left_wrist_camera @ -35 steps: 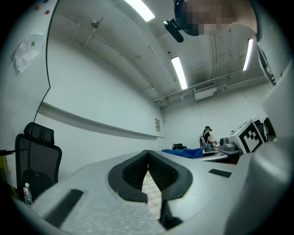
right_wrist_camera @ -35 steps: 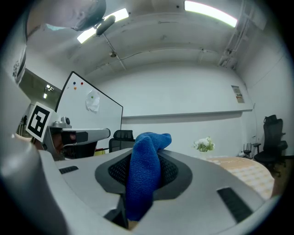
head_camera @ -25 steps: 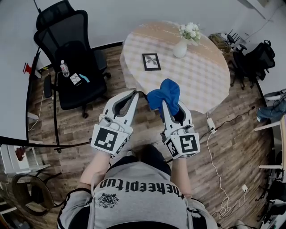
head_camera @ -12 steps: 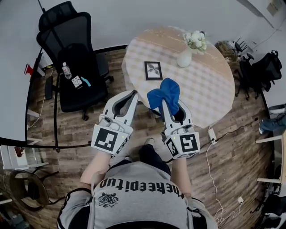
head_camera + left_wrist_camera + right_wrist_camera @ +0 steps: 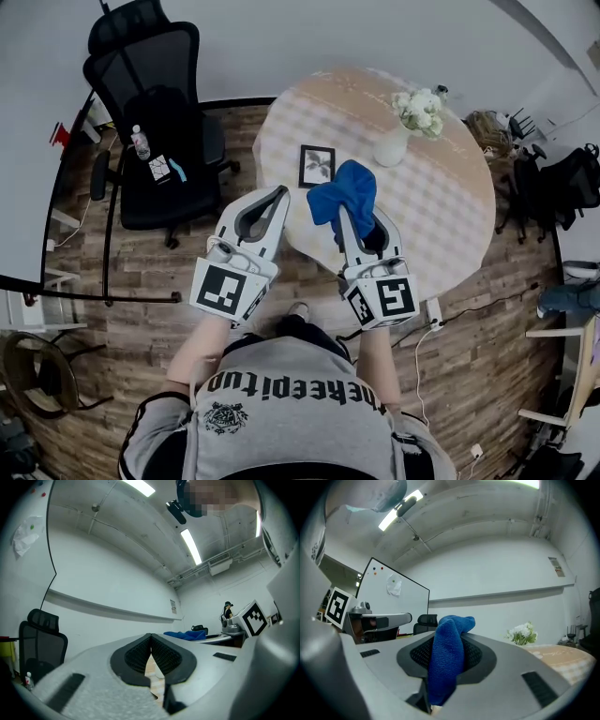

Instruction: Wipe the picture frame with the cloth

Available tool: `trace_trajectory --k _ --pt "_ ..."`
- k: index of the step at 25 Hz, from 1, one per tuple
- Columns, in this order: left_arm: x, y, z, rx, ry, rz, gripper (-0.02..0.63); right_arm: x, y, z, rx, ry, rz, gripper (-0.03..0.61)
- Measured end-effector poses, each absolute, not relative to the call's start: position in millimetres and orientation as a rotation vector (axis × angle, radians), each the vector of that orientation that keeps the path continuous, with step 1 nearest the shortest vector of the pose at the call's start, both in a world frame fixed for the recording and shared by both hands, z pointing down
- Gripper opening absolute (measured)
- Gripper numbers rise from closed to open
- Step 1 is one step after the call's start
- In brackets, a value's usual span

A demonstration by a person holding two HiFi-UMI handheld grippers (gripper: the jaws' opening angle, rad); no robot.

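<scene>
In front of the standing person, the round checked counter [image 5: 441,216] carries the task items; a black office chair [image 5: 155,122] stands well apart to its left. The left hand-held gripper [image 5: 278,193] is held off the counter's near edge, jaws pressed together at the tips with nothing between them. The right hand-held gripper [image 5: 344,219] is held over the counter's near edge, pinching the blue cloth [image 5: 345,195], which bunches above its jaws. A white vase of flowers [image 5: 392,147] stands beyond. The picture frame [image 5: 317,166] lies on the counter just beyond the cloth, left of the vase, untouched.
</scene>
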State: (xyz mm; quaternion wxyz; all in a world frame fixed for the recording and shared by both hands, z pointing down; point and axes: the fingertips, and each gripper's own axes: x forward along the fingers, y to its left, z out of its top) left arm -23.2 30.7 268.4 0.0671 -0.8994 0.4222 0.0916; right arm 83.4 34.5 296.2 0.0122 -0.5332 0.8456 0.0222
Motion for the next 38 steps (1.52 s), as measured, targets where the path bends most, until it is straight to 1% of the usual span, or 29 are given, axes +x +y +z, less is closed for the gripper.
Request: trace_trajectory --k 8,18,27,38 --pt "10 9 265 -2.660 1.348 0.269 0.017 115 5 298 -1.566 2.687 0.050 0.106" --pt "27 0 271 -2.631 1.411 0.222 0.017 131 -9 312 -1.498 2.706 -0.028 0.106" --pt "26 -25 280 -2.681 1.426 0.187 0.017 128 -35 319 -1.502 2.699 -0.062 0.106" --pt "20 -88 275 -2.710 1.356 0.205 0.017 121 -93 320 -1.564 2.679 -0.079 0.106"
